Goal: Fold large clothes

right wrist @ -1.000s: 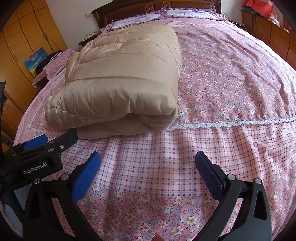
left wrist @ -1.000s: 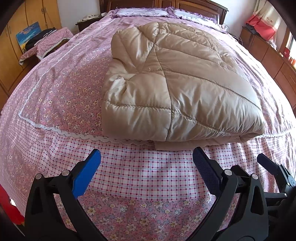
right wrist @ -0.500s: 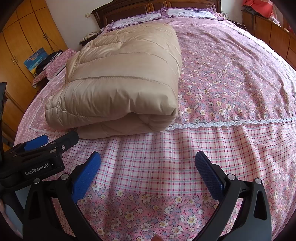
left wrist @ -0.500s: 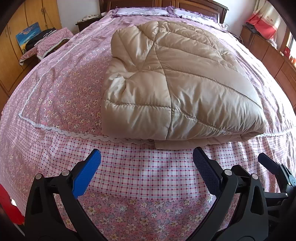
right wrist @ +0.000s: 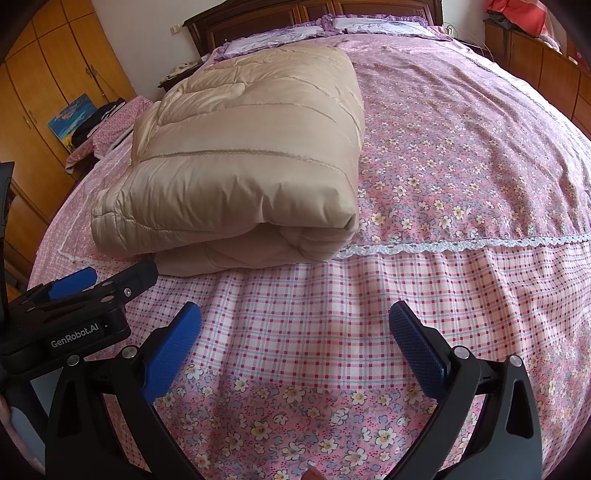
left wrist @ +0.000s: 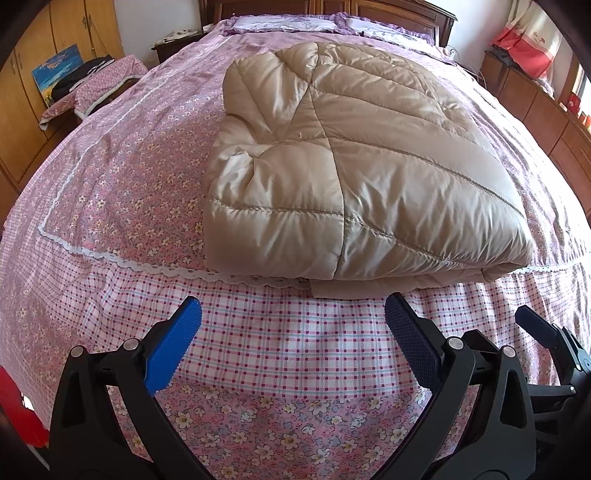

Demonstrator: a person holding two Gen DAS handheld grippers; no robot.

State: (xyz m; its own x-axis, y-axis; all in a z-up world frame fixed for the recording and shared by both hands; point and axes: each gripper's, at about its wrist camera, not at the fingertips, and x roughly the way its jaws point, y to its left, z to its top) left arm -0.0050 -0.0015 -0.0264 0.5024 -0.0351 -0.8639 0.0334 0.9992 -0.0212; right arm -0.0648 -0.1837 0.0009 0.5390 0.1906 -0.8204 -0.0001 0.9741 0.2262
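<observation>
A beige quilted down coat [left wrist: 354, 162] lies folded into a thick rectangle on the pink floral bed [left wrist: 122, 192]. In the right wrist view the coat [right wrist: 243, 162] lies to the upper left, its rolled edge facing me. My left gripper [left wrist: 293, 332] is open and empty, held above the checked bedspread just short of the coat's near edge. My right gripper [right wrist: 295, 332] is open and empty, to the right of the coat's near corner. The left gripper's side [right wrist: 74, 310] shows at the left of the right wrist view.
The bed has a dark wooden headboard [left wrist: 388, 11] and pillows [left wrist: 284, 24] at the far end. Wooden wardrobes [right wrist: 40, 92] stand on the left, beside a bedside table [left wrist: 96, 88] with clothes. A low wooden cabinet [left wrist: 546, 107] runs along the right.
Both grippers stay open and empty. The left wrist view has drifted slightly closer to the coat; the right barely moved.
</observation>
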